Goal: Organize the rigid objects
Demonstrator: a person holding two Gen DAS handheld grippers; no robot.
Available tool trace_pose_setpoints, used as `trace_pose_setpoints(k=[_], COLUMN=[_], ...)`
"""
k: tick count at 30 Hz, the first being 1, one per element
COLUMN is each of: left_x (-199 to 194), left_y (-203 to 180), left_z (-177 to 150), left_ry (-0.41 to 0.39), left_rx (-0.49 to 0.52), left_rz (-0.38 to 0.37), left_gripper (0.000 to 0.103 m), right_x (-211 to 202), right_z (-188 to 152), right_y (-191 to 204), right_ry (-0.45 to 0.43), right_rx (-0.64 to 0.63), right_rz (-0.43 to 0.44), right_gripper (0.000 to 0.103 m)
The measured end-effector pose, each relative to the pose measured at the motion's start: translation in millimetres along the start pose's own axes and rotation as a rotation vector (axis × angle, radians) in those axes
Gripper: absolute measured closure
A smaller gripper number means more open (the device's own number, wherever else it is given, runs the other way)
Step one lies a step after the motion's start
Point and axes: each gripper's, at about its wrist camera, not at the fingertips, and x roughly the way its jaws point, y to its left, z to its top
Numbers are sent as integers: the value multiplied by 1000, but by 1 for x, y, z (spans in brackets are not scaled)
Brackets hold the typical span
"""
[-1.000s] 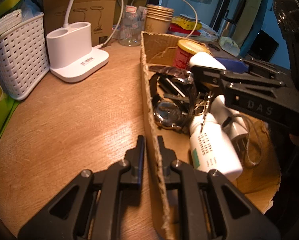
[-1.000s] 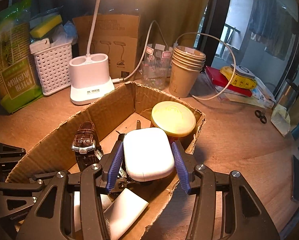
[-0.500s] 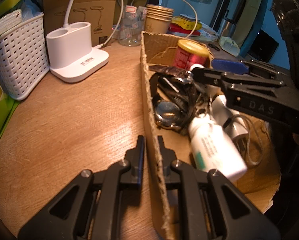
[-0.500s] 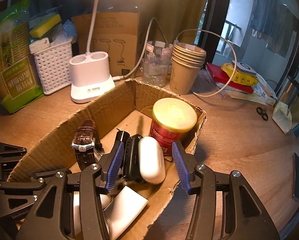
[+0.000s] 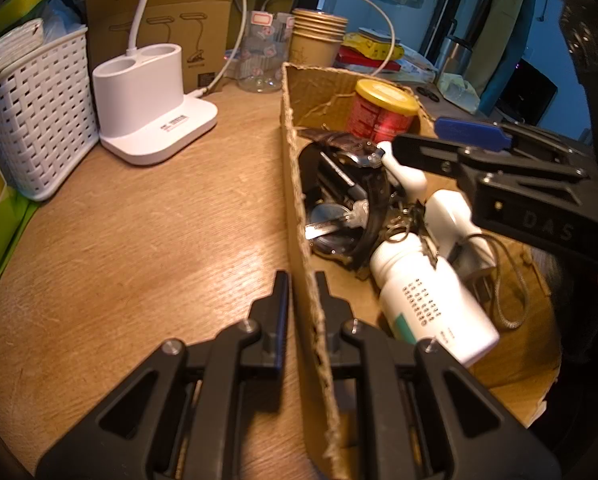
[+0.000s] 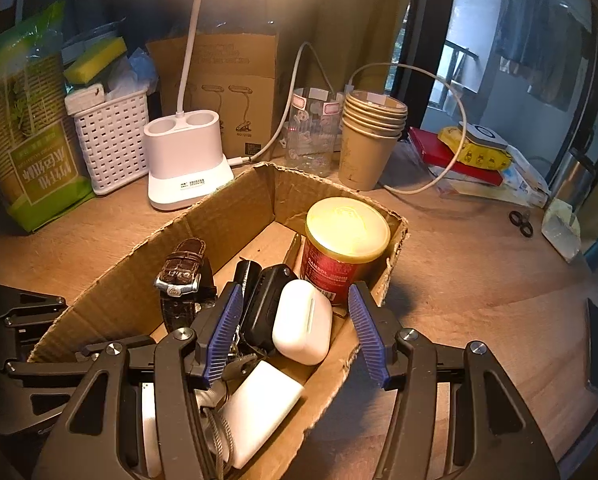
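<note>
Left gripper (image 5: 301, 280) clamps the cardboard box (image 5: 299, 216) wall. Right gripper (image 6: 295, 312), jaws just opening and empty, hovers over the white earbud case (image 6: 303, 322) lying in the box between its fingers.

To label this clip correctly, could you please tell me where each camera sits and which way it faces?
Left wrist: on the left gripper, looking down along fingers clamped on the cardboard box wall; the right gripper shows at right.
Right wrist: on the right gripper, looking down into the box at the white earbud case, loose between its open blue fingers, which have just been opening.
Shared: box, red can, watch, paper cups.
</note>
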Motion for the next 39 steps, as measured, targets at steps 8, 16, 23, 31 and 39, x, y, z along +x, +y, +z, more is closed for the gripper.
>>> trace_pose_setpoints(k=[8,16,23,31,39], left_x=[0,0,-4,-28,-64], left_y=[0,0,-2,-7,-18], left_z=[0,0,0,-1,1], left_ry=[0,-4,-13,-99,-203], left_rx=[0,-6,-3,-4,1], left_rz=[1,3,-1,28,51], left_gripper=[90,90,90,90,79], right_x=[-24,-50,-71,-89,-123], right_z=[-8,-23,-35,-41,-46], right_y=[1,-2,-7,4,10], right_ry=[-4,-12,-38,-55,-126], right_rx=[45,109,166,155,168], right_rz=[-21,-59,-93,-113,-131], right_gripper=[45,45,45,44,39])
